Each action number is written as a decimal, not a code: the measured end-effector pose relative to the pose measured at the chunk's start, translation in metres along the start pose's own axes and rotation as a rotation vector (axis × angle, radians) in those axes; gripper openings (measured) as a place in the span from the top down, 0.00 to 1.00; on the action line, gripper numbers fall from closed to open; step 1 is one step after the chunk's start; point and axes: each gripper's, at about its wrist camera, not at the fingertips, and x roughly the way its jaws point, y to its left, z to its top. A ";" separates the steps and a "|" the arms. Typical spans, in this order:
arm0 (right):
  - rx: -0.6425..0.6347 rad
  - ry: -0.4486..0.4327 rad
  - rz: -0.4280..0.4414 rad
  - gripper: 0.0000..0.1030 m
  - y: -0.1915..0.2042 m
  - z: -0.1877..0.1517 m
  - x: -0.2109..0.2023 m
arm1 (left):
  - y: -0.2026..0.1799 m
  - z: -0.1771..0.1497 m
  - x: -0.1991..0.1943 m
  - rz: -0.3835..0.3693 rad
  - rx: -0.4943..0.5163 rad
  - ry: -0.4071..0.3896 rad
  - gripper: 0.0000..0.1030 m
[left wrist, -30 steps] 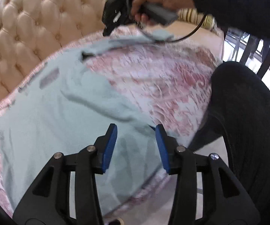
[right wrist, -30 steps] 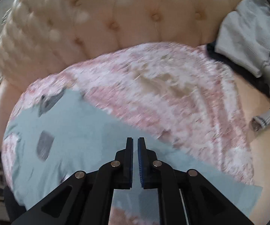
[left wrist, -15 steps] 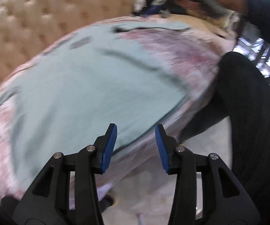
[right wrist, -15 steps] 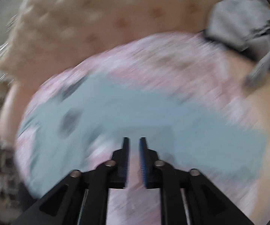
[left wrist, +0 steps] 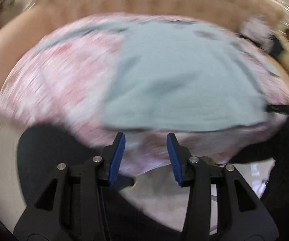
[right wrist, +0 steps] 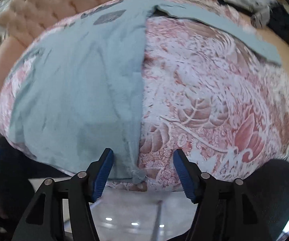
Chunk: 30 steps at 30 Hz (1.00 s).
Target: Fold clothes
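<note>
— Right wrist view gives us the clearest look: the pale blue-green knit garment (right wrist: 80, 92) lies spread flat on the pink-and-white floral cushion cover (right wrist: 214, 92), taking up its left half, with one long sleeve (right wrist: 220, 26) stretched away across the top toward the far right.

— And where are we on it?

— Our right gripper (right wrist: 143, 172) hangs over the garment's lower right hem corner (right wrist: 138, 173). Its jaws have just been opening; they stand moderately wide, and the corner lies beneath the gap with the blue pads clear of it. We judge a fold has just been laid or a fresh grab is being lined up.

— The other side?

— Left wrist view is badly smeared. Our left gripper (left wrist: 146, 156) has its jaws half spread with nothing between them, just off the cushion's near edge, below the garment's hem.

— Next move?

— Probably each gripper takes a hem corner, then both carry it up toward the collar. The outstretched sleeve would want tucking in first.

— Room?

— The bare floral right half is open. The tufted beige sofa back (right wrist: 74, 2) bounds the far side, grey and dark clothes (right wrist: 250, 2) crowd the far right corner, and the near edge drops to the pale floor (right wrist: 136, 217).
</note>
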 end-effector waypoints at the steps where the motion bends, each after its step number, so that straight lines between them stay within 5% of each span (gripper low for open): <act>1: 0.001 0.008 0.021 0.87 0.001 0.001 -0.002 | 0.013 0.000 0.004 -0.009 -0.051 0.024 0.55; 2: 0.002 0.015 0.042 0.96 0.002 0.002 -0.004 | 0.026 0.002 0.006 -0.067 -0.132 0.038 0.55; 5: -0.023 0.000 0.046 0.96 0.007 0.004 -0.018 | 0.056 0.010 0.016 -0.199 -0.336 0.052 0.63; 7: -0.025 -0.006 0.059 0.96 0.008 0.005 -0.023 | 0.060 0.018 0.023 -0.232 -0.382 0.066 0.63; 12: -0.015 0.006 0.063 0.96 0.007 0.000 -0.022 | 0.033 0.032 0.039 -0.079 -0.155 0.096 0.63; 15: -0.022 0.010 0.082 0.96 0.004 0.000 -0.020 | 0.051 0.036 0.045 -0.113 -0.268 0.103 0.63; 19: -0.038 0.026 0.099 0.96 0.012 -0.010 -0.019 | 0.041 0.048 0.057 -0.081 -0.170 0.127 0.63; 20: -0.037 0.030 0.105 0.96 0.012 -0.011 -0.017 | 0.039 0.049 0.062 -0.082 -0.161 0.144 0.65; 21: -0.035 0.032 0.107 0.96 0.011 -0.011 -0.016 | 0.037 0.050 0.067 -0.058 -0.136 0.164 0.94; 30: -0.044 0.078 0.040 0.96 -0.004 -0.012 0.001 | 0.046 0.071 0.050 0.026 -0.054 0.204 0.95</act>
